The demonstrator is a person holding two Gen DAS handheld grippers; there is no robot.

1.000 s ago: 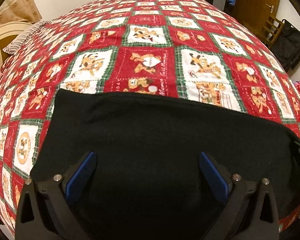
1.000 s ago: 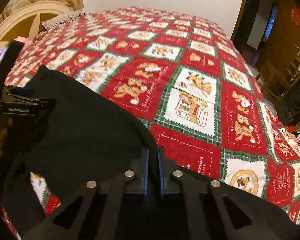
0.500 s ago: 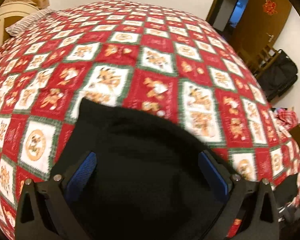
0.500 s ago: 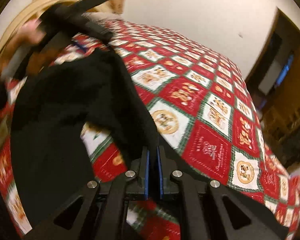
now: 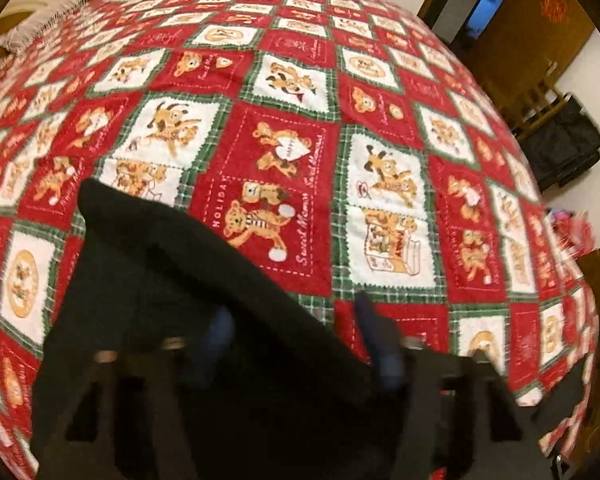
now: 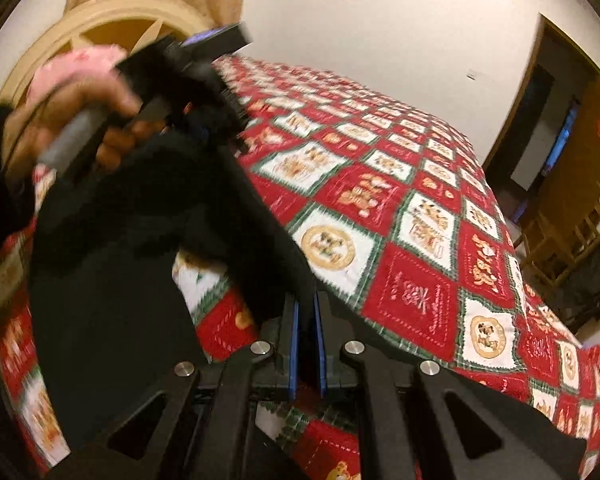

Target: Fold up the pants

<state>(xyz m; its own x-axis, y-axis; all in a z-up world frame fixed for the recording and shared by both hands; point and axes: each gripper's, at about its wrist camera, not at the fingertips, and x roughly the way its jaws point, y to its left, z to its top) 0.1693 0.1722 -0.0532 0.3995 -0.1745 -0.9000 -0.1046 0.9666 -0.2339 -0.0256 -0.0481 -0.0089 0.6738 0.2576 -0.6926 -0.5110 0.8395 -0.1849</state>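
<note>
The black pants [image 5: 204, 300] lie on the red patchwork bedspread [image 5: 292, 128], bunched at the near left. My left gripper [image 5: 296, 332] hovers over their right edge, blurred, its blue fingers [image 5: 376, 340] apart with cloth between them. My right gripper [image 6: 307, 320] is shut on a corner of the pants [image 6: 148, 248] and holds it lifted above the bed. The left gripper [image 6: 204, 92] and the hand holding it also show in the right wrist view at upper left, over the far part of the cloth.
The bedspread [image 6: 420, 240] covers the whole bed. A cream headboard [image 6: 112, 28] stands at the far left. A wooden chair [image 5: 540, 100] and a black bag [image 5: 568, 144] stand right of the bed, near a doorway [image 6: 540, 120].
My right gripper has lifted its corner of the pants and swung it over toward the left. The left gripper's fingers have narrowed around the cloth edge. The pants now cover less bed.
</note>
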